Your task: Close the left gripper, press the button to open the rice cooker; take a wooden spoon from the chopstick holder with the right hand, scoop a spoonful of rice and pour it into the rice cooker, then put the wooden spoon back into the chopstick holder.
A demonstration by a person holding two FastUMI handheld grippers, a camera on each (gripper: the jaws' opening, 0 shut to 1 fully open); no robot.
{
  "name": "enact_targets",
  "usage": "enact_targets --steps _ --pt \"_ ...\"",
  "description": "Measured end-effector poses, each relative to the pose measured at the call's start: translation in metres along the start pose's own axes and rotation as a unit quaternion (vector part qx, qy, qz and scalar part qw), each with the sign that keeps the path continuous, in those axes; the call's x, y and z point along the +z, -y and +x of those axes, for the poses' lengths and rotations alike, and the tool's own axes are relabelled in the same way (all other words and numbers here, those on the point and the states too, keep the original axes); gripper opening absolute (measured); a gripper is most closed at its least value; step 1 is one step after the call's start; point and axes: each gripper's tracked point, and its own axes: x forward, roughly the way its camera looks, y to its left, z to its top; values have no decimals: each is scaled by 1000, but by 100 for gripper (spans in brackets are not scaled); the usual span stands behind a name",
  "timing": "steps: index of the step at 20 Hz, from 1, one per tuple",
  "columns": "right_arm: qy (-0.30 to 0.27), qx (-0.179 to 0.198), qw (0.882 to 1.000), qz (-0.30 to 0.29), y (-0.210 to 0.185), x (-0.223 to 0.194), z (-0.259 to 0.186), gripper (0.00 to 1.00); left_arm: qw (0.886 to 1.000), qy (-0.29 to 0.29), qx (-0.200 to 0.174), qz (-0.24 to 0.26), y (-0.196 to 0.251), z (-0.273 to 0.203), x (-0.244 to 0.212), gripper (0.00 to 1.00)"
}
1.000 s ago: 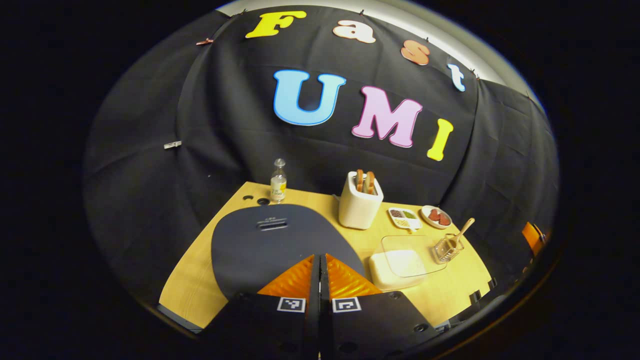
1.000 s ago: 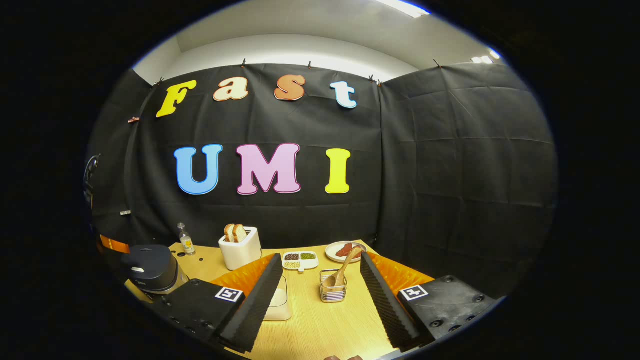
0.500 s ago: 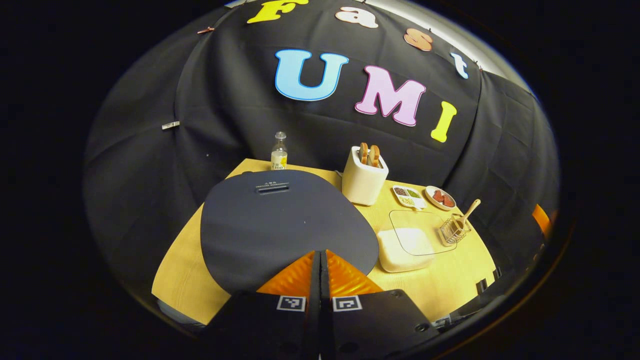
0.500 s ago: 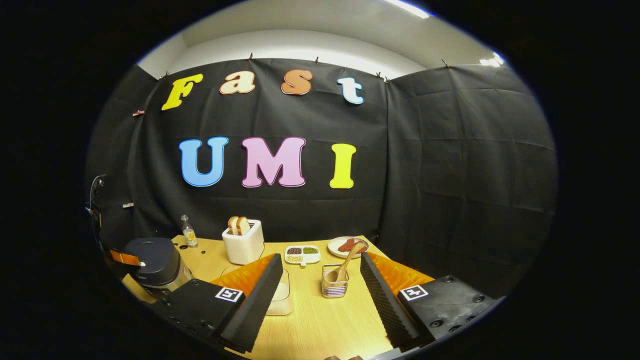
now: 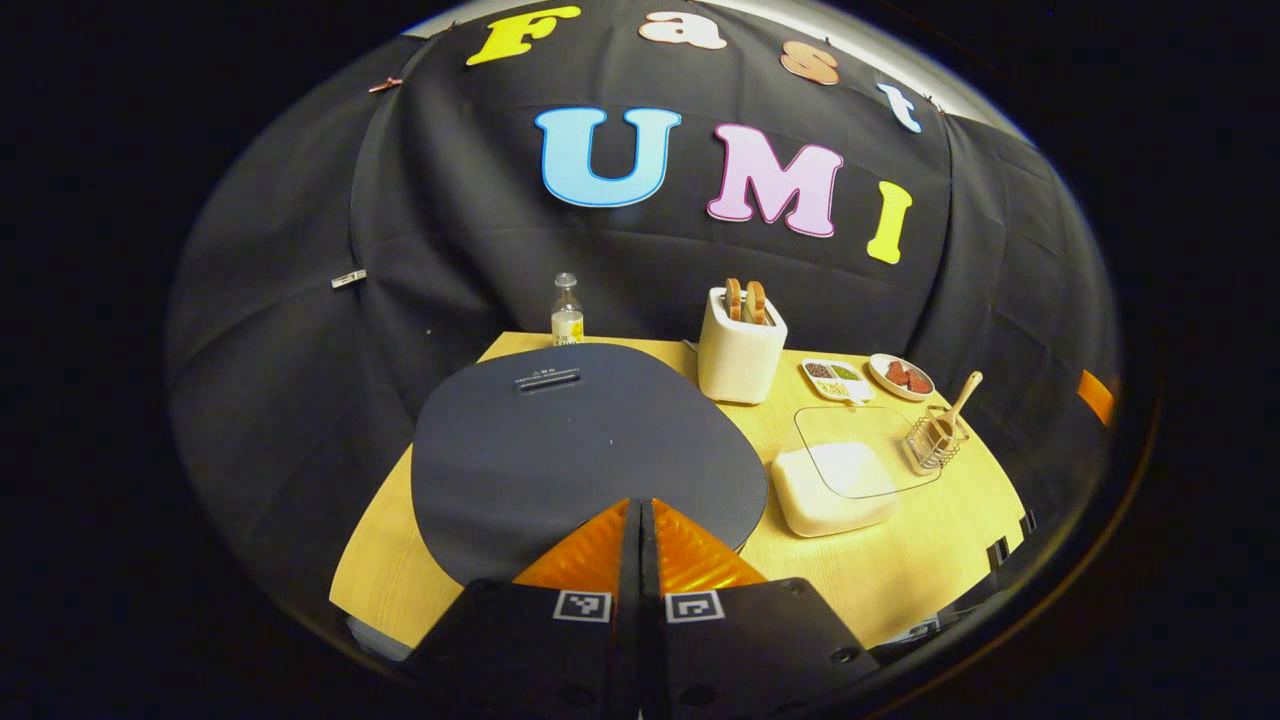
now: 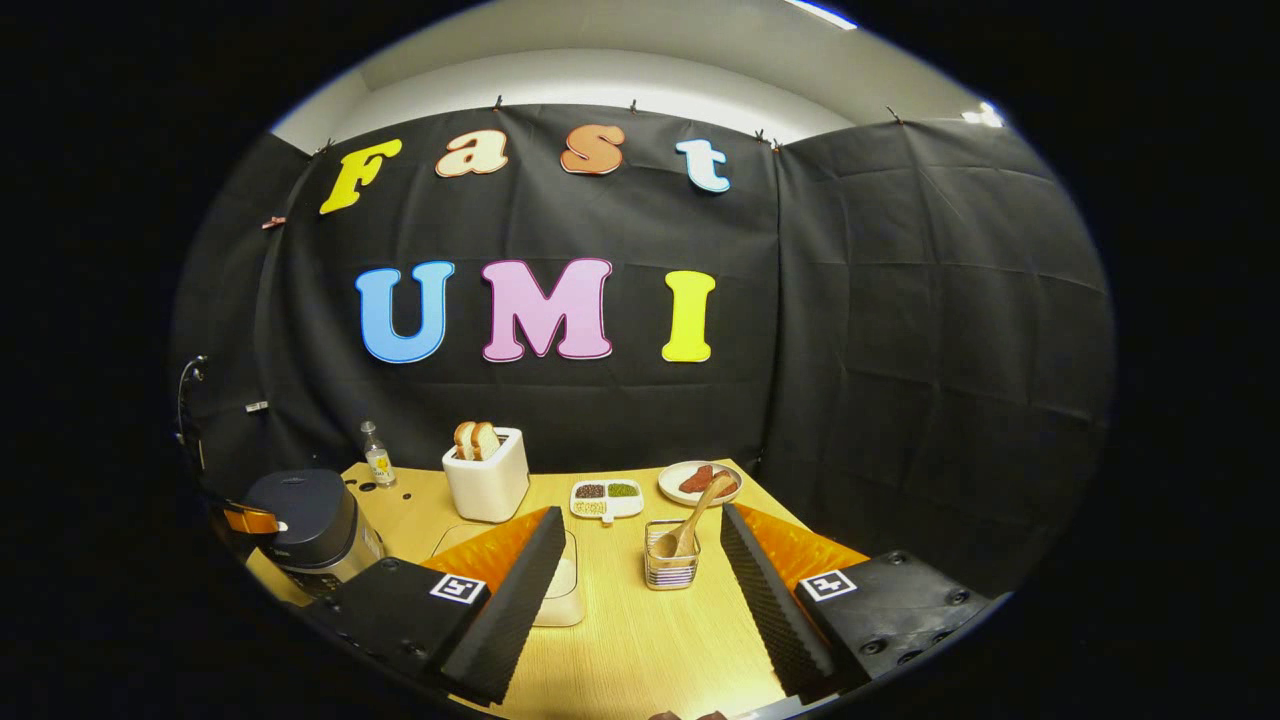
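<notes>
Button press is the step in hand, by my reading.

Left gripper view: left gripper [image 5: 640,520] has its fingers pressed together with nothing between them, tips low over the near edge of the rice cooker [image 5: 585,450], whose dark lid lies flat and shut. The button itself is hidden under the tips; contact cannot be told. To press well: keep the fingers together as one blunt tip, push straight down, no sideways slide, then lift clear so the lid can swing up. Rice container [image 5: 835,485] with its clear lid sits just right of the cooker on the table [image 5: 900,580].

Right gripper view: right gripper [image 6: 640,570] stands with fingers wide apart, empty, above the table. Chopstick holder [image 6: 671,568] lies ahead between the fingers, wooden spoon [image 6: 688,525] leaning in it, handle up and to the right. The cooker shows at far left, lid down. Judgement: the right hand should wait until the lid opens.
</notes>
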Motion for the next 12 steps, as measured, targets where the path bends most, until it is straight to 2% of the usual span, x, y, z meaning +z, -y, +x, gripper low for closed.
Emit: enact_targets --steps 1,3,6,8,10,12 --pt "-1 2 1000 -1 3 0 3 98 1000 18 11 9 1 -8 10 6" --pt "-7 0 1000 -2 14 -1 13 98 995 90 43 26 -1 -29 49 6" --pt "-15 -6 1000 17 29 -3 34 98 981 173 88 9 -5 -69 113 8" --pt "-25 -4 999 26 36 -7 50 98 978 187 93 -15 6 -77 126 7" --pt "-24 -5 999 34 46 -4 65 98 977 189 97 -28 13 -77 124 12" --pt "-27 -6 999 41 56 -6 83 98 978 177 109 -34 18 -77 117 27"
